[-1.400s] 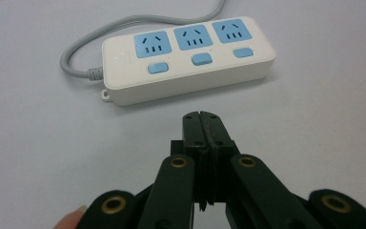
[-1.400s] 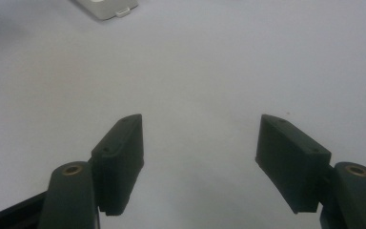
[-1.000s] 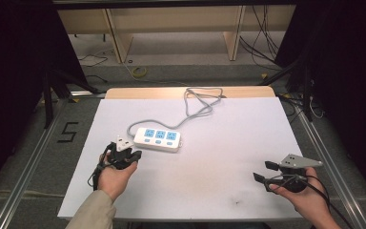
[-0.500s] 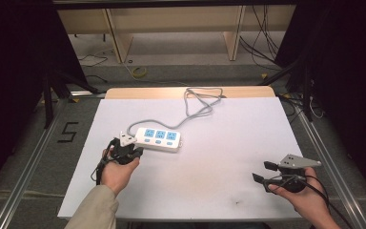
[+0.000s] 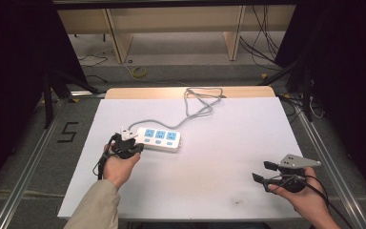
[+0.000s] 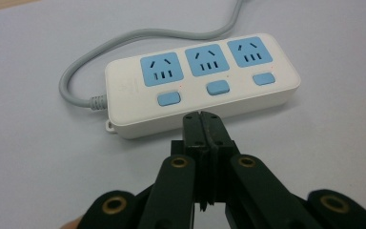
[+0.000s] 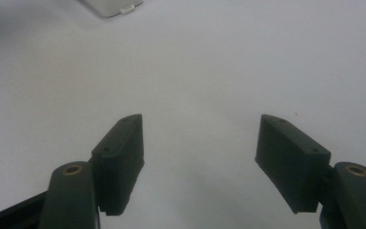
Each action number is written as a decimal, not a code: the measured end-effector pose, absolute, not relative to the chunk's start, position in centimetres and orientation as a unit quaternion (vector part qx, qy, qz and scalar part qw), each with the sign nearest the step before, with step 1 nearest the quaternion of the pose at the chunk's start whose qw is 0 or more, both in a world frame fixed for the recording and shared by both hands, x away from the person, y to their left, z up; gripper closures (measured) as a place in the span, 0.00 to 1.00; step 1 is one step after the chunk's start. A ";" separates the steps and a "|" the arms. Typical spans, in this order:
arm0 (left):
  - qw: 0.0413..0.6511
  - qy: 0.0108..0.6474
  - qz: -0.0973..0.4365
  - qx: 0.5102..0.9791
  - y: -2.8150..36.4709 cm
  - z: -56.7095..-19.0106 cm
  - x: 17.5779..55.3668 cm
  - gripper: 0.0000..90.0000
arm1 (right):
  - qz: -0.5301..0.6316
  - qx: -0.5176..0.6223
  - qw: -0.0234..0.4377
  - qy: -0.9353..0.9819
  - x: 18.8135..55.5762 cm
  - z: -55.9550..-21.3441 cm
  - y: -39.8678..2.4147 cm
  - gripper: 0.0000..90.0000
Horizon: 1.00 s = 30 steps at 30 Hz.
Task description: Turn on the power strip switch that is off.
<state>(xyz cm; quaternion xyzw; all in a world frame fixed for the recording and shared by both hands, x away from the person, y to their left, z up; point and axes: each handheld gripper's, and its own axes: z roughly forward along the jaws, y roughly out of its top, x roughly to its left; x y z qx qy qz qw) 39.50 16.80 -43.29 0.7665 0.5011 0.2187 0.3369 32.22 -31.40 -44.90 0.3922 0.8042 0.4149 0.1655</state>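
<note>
A white power strip (image 5: 159,138) with three blue sockets and three blue buttons lies left of centre on the white table (image 5: 228,138). Its grey cable (image 5: 198,102) loops back over the far edge. My left gripper (image 5: 134,147) is held low at the strip's near left end. In the left gripper view the power strip (image 6: 202,81) lies just past the left gripper (image 6: 202,119), whose jaws are pressed together with nothing between them. My right gripper (image 5: 262,172) hovers at the near right of the table. In the right gripper view the right gripper (image 7: 200,143) stands open over bare white surface.
A strip of wooden tabletop (image 5: 171,91) shows beyond the white sheet. Metal rails (image 5: 329,162) run along both sides, and a "5" mark (image 5: 67,132) is on the floor at left. Shelving and loose cables stand behind the table. A corner of the strip (image 7: 114,7) shows at the right gripper view's top.
My left gripper has edged a little forward toward the power strip's left end, jaws still together. The right gripper has kept still.
</note>
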 end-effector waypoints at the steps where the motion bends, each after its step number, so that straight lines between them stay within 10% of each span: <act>1: 0.336 0.501 0.218 0.767 16.7 -43.4 39.6 1.00 | 0.414 0.392 0.165 0.805 32.2 -44.9 -31.5 0.37; 30: 0.327 0.504 0.219 0.768 16.0 -43.8 41.7 1.00 | 0.416 0.389 0.161 0.806 32.2 -45.0 -31.3 0.38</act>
